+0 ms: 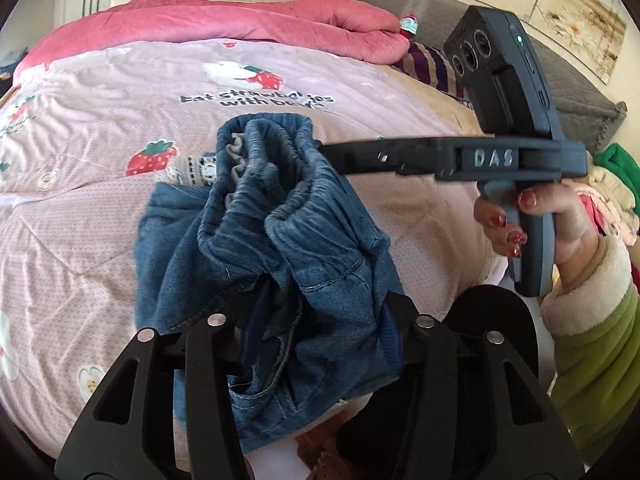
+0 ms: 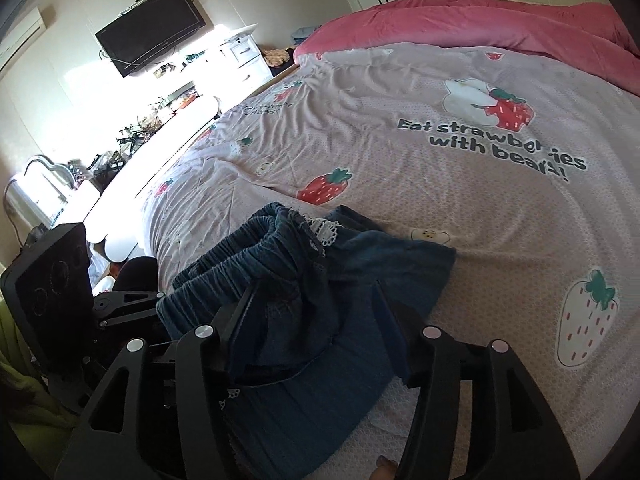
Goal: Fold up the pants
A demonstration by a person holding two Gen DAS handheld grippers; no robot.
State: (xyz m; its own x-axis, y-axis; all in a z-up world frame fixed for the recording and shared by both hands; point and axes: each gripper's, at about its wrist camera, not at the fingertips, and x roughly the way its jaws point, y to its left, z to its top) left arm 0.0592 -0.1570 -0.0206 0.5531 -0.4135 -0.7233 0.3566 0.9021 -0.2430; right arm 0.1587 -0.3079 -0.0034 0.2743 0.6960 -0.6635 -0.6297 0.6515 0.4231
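Small blue denim pants (image 1: 288,240) with an elastic waistband hang bunched above the pink strawberry bedspread (image 1: 100,208). My left gripper (image 1: 316,316) has denim between its fingers; the tips are hidden by cloth. My right gripper (image 1: 320,148) reaches in from the right and its tip disappears into the waistband. In the right wrist view the pants (image 2: 320,320) fill the gap of my right gripper (image 2: 312,344), with a lace trim at the waistband. The left gripper's body (image 2: 52,280) shows at the left edge.
A rolled pink quilt (image 1: 240,20) lies across the far end of the bed. A grey headboard (image 1: 572,80) and a clothes pile (image 1: 616,192) are at right. A wall TV (image 2: 150,32) and cluttered white desk (image 2: 160,128) stand beside the bed.
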